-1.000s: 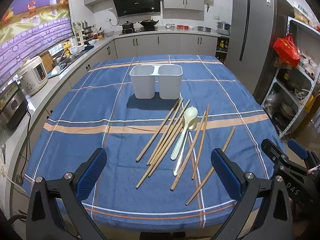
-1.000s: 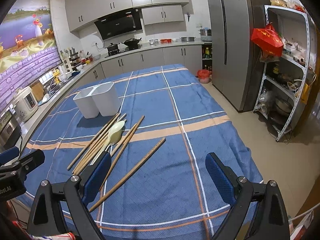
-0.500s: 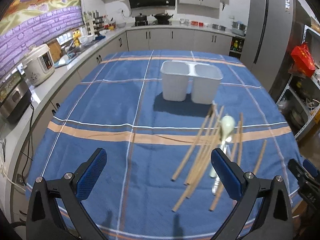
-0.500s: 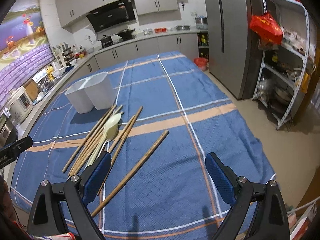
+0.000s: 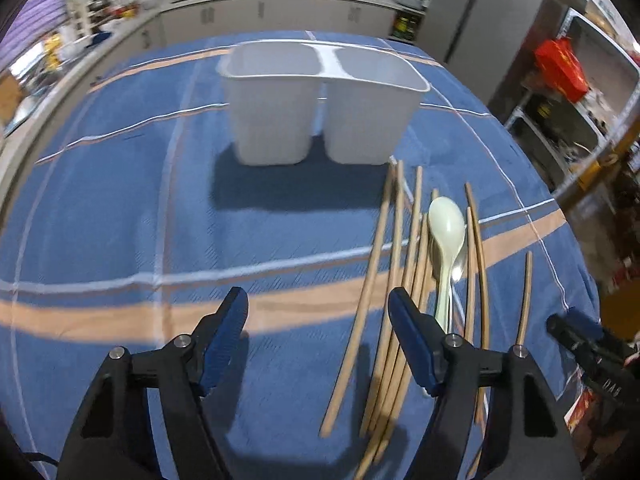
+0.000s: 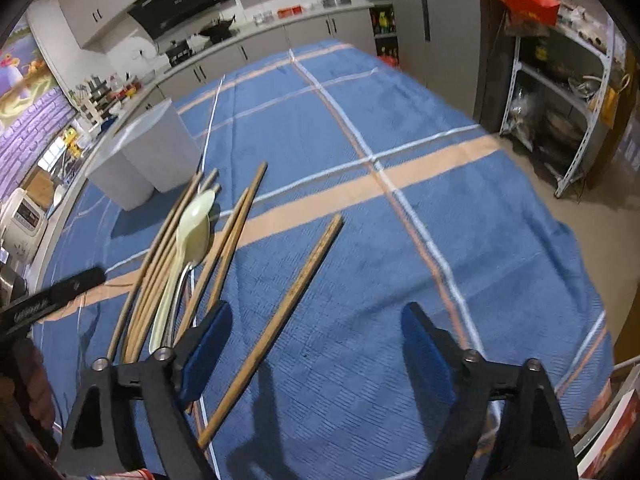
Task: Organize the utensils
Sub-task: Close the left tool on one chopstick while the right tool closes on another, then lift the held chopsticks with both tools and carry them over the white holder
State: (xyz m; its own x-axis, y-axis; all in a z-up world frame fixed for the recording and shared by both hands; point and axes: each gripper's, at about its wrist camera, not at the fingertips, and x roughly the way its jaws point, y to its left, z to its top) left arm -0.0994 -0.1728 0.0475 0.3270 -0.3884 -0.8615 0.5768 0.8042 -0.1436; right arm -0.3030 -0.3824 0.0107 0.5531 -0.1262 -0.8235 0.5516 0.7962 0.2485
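Both hand-held grippers have come down toward the blue checked surface (image 5: pixel 120 208) since a second ago, and the utensils now fill more of each view. The holder (image 5: pixel 324 100), a white two-compartment bin, stands toward the far edge; both compartments look empty.

Left hand-held gripper (image 5: pixel 318 338): jaws closing, nothing between them yet. The gap sits over bare cloth, just left of the chopsticks (image 5: pixel 400 264); its right finger overlaps the near ends of the bundle in this view, contact not certain.

Right hand-held gripper (image 6: pixel 316 346): jaws closing, still spread wide. The lone chopstick (image 6: pixel 288 304), darker and lying apart from the bundle toward the right edge, passes between the fingers near the left one. No pad presses on it.

Judgement: nothing is sorted yet. The drop and the narrowing jaws read as the approach to a first pick, the right on the lone chopstick, the left probably on the bundle's outermost stick.

Differences between views:
- Left view looks into the holder's open tops; right view shows only its outer wall.
- Left view shows the green spoon (image 5: pixel 446 236) lying among the chopsticks, with a metal utensil mostly hidden under it. Right view shows that utensil's handle (image 6: pixel 180 292) more clearly, beside the spoon.
- Right view shows the lone chopstick full length; left view has it only as a thin stick near the right edge.
- Each view catches the other gripper at its margin, blurred.
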